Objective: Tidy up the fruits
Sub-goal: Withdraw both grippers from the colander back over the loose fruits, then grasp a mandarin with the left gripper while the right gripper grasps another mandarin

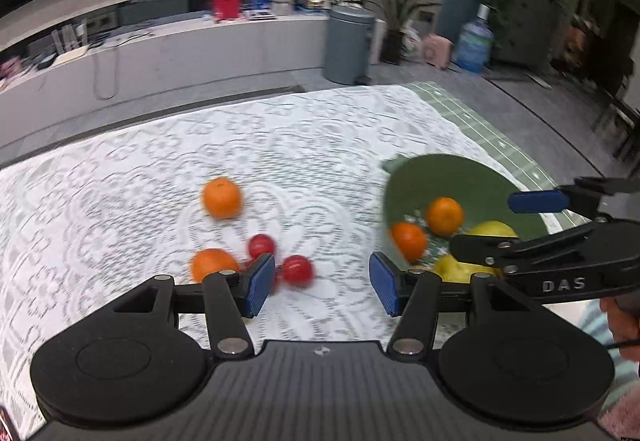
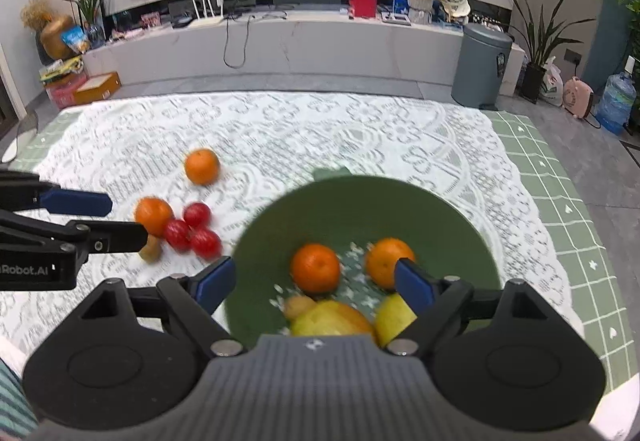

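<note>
A green bowl (image 2: pixel 360 197) sits on the lace cloth holding two oranges (image 2: pixel 316 268), two yellow fruits (image 2: pixel 332 319) and a small brown fruit (image 2: pixel 298 305). My right gripper (image 2: pixel 314 281) hovers open over the bowl's near side. One orange lies between its blue pads (image 2: pixel 414 285), and neither pad touches it. To the left, two oranges (image 1: pixel 222 197) and several small red fruits (image 1: pixel 297 269) lie loose on the cloth. A small brown fruit (image 2: pixel 150 251) lies there too. My left gripper (image 1: pixel 322 281) is open above bare cloth, with the red fruits at its left pad (image 1: pixel 260 283).
The table wears a white lace cloth (image 2: pixel 320 129) over a green checked one (image 2: pixel 560 225). Beyond it stand a grey bin (image 2: pixel 482 65), a low white console (image 2: pixel 280 41), plants and a water jug (image 2: pixel 616 101). A striped sleeve (image 2: pixel 12 401) shows at the bottom left.
</note>
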